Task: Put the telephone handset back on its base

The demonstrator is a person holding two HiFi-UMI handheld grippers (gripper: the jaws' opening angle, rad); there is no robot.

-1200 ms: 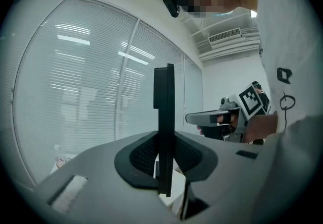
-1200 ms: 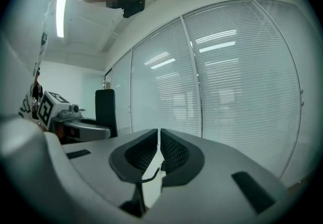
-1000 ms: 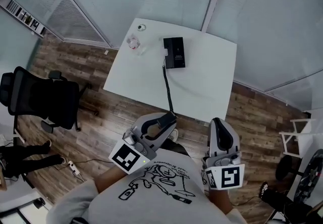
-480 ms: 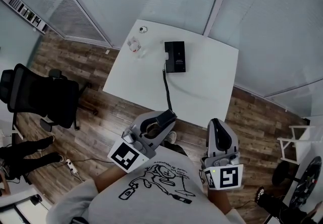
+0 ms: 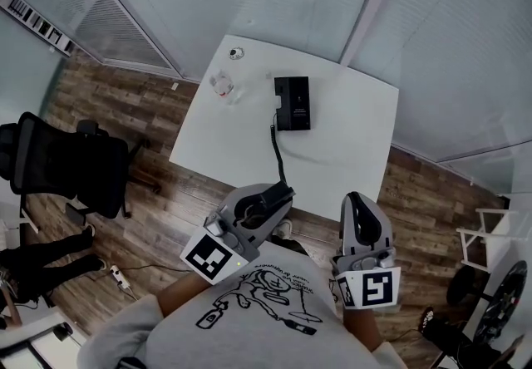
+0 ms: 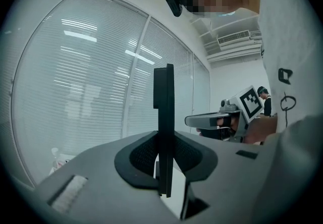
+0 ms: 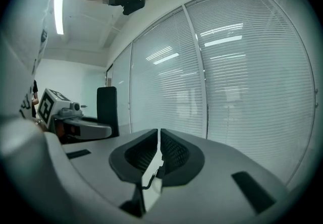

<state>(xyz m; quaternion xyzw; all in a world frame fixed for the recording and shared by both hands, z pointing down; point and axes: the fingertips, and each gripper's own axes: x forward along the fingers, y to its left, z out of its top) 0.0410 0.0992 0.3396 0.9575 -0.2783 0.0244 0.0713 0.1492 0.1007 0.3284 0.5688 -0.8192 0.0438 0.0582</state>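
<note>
While the left gripper is clamped on the black handset, held near the person's body, the base lies far off on the white table, joined to it by the cord. The right gripper is closed and empty. I think the handset should be carried over the base, aligned with the cradle and lowered gently, with the cord kept slack.

We saw cool, even light. Bright bars of lamp glare lay across the blinds. Below the blinds a white table shone with barely any shadow. Both gripper views bulged, darkened to black at their corners, and blurred close to the lens.
</note>
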